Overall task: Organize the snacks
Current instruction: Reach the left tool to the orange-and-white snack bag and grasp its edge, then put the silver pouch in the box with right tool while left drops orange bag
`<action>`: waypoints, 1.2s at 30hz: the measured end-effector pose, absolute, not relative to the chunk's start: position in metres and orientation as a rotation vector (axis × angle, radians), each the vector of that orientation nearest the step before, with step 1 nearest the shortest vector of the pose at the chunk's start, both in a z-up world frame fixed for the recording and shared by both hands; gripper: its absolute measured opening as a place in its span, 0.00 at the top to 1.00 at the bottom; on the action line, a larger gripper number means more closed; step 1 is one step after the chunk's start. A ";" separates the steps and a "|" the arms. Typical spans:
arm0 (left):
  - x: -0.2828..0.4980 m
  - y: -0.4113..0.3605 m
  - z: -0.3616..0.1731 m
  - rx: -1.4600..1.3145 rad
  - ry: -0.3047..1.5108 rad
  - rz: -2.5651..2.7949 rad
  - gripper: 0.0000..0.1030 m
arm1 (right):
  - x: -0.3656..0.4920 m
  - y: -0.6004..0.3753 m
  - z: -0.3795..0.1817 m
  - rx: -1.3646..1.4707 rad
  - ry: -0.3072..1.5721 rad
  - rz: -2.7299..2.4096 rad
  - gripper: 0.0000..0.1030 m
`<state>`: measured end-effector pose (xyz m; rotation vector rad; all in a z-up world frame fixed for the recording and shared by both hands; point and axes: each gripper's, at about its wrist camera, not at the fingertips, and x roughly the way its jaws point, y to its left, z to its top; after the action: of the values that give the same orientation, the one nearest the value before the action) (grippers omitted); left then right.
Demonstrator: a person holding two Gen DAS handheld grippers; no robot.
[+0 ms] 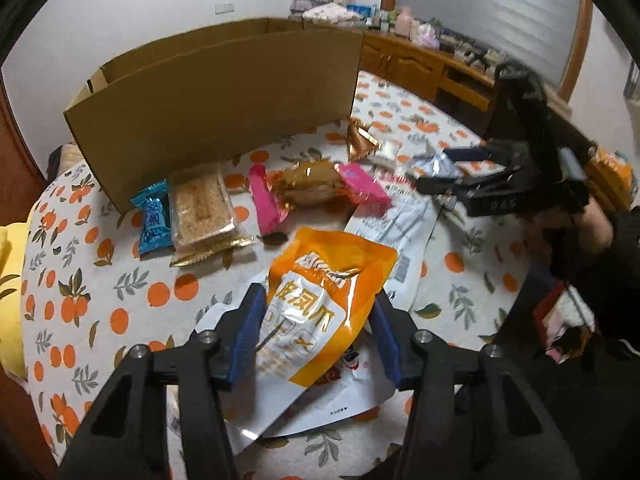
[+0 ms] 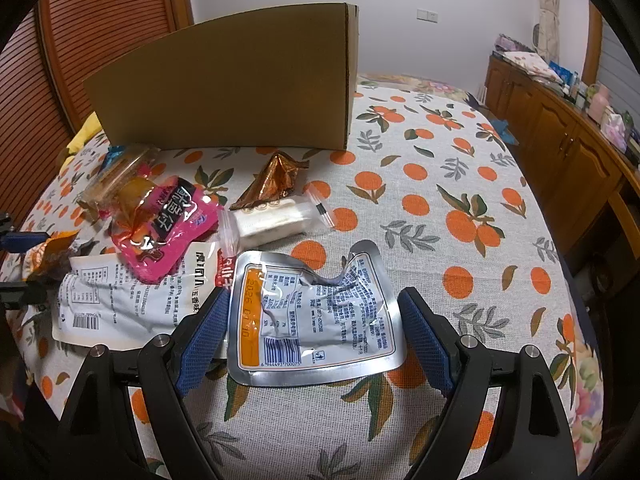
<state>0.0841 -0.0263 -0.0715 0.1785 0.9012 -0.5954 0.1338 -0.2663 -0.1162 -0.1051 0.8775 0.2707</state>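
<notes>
1. The left gripper (image 1: 316, 320) has its blue pads against both edges of an orange snack bag (image 1: 320, 300), which buckles between them; the jaws stand about half closed, gripping it.
2. Under that bag lies a white pouch (image 1: 336, 404) on the orange-print bedcover (image 1: 100, 292).
3. The right gripper (image 2: 312, 320) is spread wide, its pads either side of a silver pouch (image 2: 316, 316) with an orange stripe and a barcode, not touching it. The pouch lies flat on the cover.
4. Just left of the silver pouch lies a white bag (image 2: 132, 300), with a pink packet (image 2: 168, 228) resting on its top edge.
5. Beyond these sit a white wrapped roll (image 2: 272, 216) and a brown foil packet (image 2: 272, 180).
6. A blue candy (image 1: 152, 216), a clear-wrapped cake bar (image 1: 200, 208) and a pink bar (image 1: 264, 200) lie near the foot of the cardboard box (image 1: 216, 108).
7. The box stands upright at the far side, open at the top.
</notes>
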 end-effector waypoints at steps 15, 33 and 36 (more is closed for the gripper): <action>0.105 -0.020 -0.079 0.157 0.903 -0.489 0.67 | 0.127 -0.263 -0.117 -0.156 0.897 0.345 0.17; 0.111 0.016 -0.048 0.016 0.825 -0.464 0.99 | 0.116 -0.264 -0.106 -0.129 0.839 0.402 0.30; 0.117 0.017 -0.054 0.031 0.848 -0.443 1.00 | 0.115 -0.263 -0.102 -0.133 0.831 0.406 0.30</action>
<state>0.1166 0.0167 -0.0535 0.0314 0.8478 -0.4432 0.1154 -0.2628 -0.1022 -0.1329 0.8311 0.4057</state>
